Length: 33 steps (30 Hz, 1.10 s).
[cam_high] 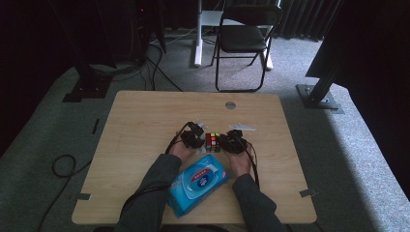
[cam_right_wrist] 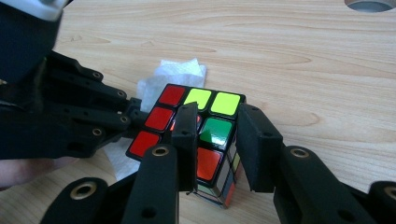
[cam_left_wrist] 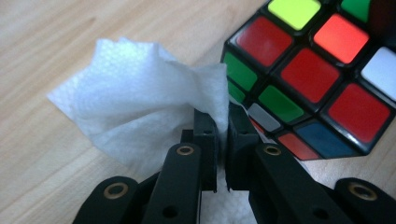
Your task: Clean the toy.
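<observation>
white wet-wipe tissue is what i've got pinched in my left gripper, its jaws closed tight on a fold of it, with the rest bunched out loose over the wooden table. the puzzle cube sits near the middle of the table, just beyond the blue wipes packet, and the tissue is pressed up against its near left side. my right gripper holds the cube's opposite corner, one jaw down over the top face and the other on the side. they look closed on it, though i can't confirm firm contact on both pads.

my guess is i'm wiping the cube while steadying it. the worry is that corner hold: it's off-centre, so a hard push from the left could twist the cube out of the jaws or turn one of its layers. the tissue is thin and only caught by a small fold, so dragging it across the sticker edges might tear it or pull it free. the two grippers are close together, and the left linkage could knock the right jaw if i sweep too far.
</observation>
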{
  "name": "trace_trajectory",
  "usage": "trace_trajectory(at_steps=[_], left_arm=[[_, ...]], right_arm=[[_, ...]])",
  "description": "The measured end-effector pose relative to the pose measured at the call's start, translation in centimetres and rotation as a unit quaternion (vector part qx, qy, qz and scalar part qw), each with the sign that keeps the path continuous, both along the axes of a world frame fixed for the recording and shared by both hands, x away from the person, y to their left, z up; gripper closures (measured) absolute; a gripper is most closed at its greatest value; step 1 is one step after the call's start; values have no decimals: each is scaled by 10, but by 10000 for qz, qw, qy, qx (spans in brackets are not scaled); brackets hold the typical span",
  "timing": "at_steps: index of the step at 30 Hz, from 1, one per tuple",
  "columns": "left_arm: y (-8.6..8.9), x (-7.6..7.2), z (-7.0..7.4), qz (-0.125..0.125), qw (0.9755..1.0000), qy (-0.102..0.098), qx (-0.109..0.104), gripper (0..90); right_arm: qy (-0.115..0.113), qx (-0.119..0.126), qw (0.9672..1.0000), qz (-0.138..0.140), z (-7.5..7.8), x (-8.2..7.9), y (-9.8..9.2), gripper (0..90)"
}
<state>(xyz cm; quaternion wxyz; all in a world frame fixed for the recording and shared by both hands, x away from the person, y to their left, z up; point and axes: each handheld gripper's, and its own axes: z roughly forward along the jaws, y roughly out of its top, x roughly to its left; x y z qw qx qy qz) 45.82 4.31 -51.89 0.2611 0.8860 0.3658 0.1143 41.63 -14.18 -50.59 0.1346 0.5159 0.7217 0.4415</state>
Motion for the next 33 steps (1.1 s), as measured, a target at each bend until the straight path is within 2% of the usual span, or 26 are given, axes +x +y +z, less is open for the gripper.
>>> trace_trajectory(at_steps=[15, 22, 25, 33], left_arm=[[1, -2, 3, -16, 10000, -34, -11, 844], [6, -8, 16, -29, 9995, -197, -259, 844], [10, -13, 25, -42, 9987, -251, -436, 845], [14, -24, 39, -252, 9968, -389, -644, 843]], right_arm=[[-18, -28, 10000, -32, 0, -1, 1, 699], [-32, 10, 10000, -48, -1, -1, 1, 699], [-31, 13, 10000, -53, -1, -1, 1, 699], [-27, 66, 10000, -48, -1, -1, 1, 702]])
